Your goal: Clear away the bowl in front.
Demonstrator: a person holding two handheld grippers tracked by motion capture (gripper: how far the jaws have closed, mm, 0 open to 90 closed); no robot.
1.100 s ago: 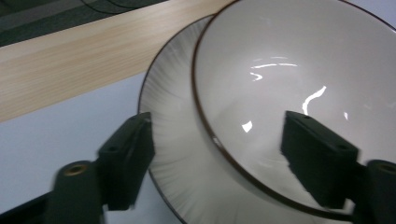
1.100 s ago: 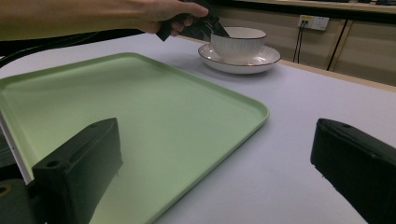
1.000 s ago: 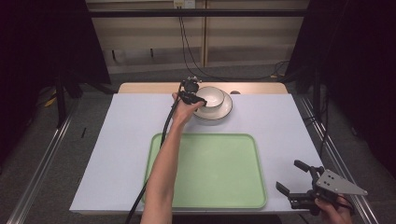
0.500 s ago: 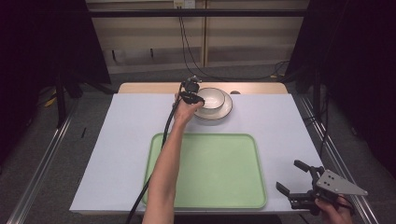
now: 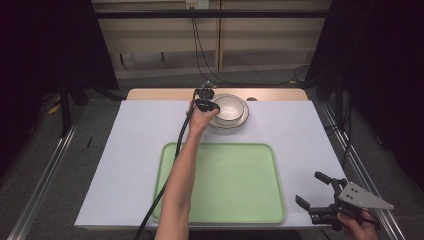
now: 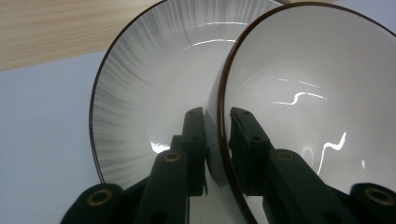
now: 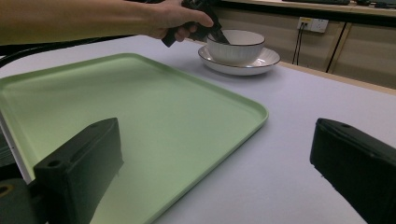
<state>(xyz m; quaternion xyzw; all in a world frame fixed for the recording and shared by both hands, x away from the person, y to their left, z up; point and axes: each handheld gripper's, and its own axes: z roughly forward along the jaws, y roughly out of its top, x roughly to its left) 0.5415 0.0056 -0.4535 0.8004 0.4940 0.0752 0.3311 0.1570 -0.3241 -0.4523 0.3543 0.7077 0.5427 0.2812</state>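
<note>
Left tongs (image 6: 217, 128) have just closed on the bowl's (image 6: 299, 107) rim, hiding part of the plate (image 6: 154, 93); right tongs (image 5: 320, 200) gape wide at the table's near right corner.

Bowl (image 5: 229, 107) sits in plate (image 5: 242, 120) — behind the tray (image 5: 225, 215) — on the table (image 5: 125, 150).

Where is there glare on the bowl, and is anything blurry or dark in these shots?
Left gripper view: curved white glare streaks inside the bowl and a thin highlight on the plate; the near jaws look soft. Right gripper view: the right gripper jaws are blurred dark blocks, the green tray has a soft sheen. High view: the table is evenly lit, its surroundings fall into deep shadow.
</note>
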